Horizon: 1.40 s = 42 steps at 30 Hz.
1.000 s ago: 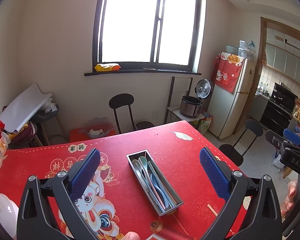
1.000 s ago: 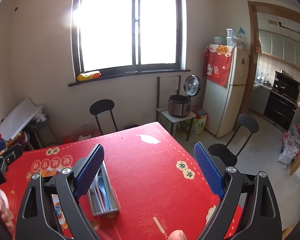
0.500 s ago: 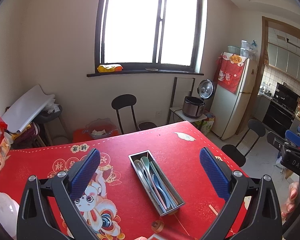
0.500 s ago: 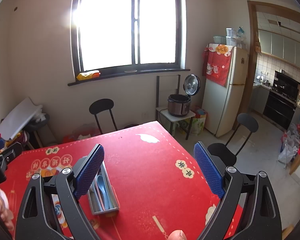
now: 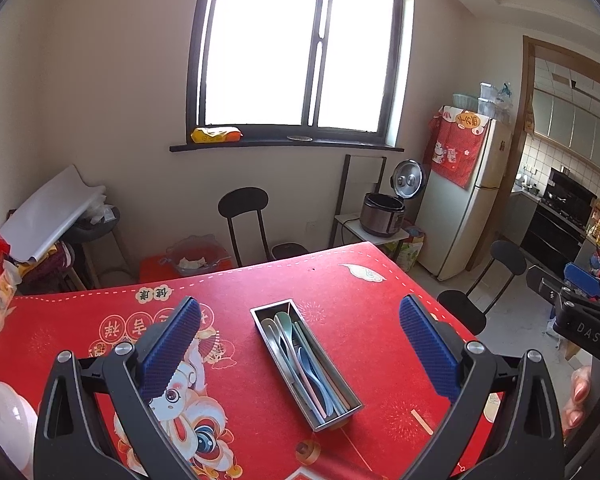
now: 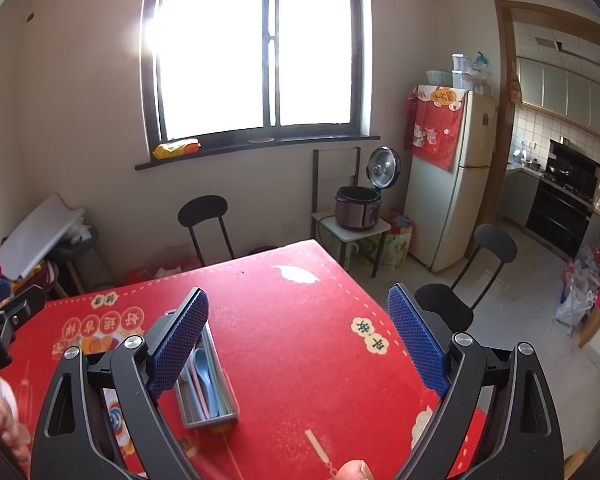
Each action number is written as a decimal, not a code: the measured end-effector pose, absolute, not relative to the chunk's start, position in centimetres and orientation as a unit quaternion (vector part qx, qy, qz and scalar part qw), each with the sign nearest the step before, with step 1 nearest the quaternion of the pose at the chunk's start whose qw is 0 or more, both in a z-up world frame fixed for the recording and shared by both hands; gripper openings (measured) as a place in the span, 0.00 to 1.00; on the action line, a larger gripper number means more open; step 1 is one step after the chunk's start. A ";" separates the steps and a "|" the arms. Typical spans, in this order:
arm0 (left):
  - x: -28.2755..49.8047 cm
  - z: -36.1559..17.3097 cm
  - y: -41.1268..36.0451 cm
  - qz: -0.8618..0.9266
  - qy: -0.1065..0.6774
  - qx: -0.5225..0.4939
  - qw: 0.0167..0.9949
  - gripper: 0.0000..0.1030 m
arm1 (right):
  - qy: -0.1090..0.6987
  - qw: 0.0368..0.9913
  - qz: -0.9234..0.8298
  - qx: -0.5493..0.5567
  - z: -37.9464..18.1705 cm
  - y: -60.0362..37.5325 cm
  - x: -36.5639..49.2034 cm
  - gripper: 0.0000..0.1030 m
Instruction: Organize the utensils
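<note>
Left gripper (image 5: 300, 344) backed up a bit, both wide open and empty, since the spoons (image 5: 300, 356) already sit in the metal tray (image 5: 336, 420).

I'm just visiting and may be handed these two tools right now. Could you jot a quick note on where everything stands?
Left tool: open, holding nothing, raised above the red tablecloth.
Right tool: open, holding nothing, also raised above the table.
Metal utensil tray: on the tablecloth, between the left tool's fingers in its view.
Done: spoons and other pastel utensils already lie lengthwise in the tray.
Left: no loose utensils are visible on the cloth; the job looks finished or nearly so. Check outside the views before stopping.
</note>
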<state>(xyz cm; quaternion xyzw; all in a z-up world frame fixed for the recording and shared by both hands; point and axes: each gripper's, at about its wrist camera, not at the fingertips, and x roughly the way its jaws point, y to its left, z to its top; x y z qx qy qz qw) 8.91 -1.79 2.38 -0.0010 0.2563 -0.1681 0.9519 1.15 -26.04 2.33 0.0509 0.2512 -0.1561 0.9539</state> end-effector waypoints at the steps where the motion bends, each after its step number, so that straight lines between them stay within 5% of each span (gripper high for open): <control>1: 8.9 2.4 -1.8 -0.167 0.256 -0.001 0.952 0.94 | 0.251 0.954 -0.156 0.051 2.4 -26.0 1.2 0.86; 42: 9.3 2.5 -2.5 -0.151 0.264 0.018 0.952 0.94 | 0.253 0.952 -0.163 0.051 2.3 -25.8 1.8 0.86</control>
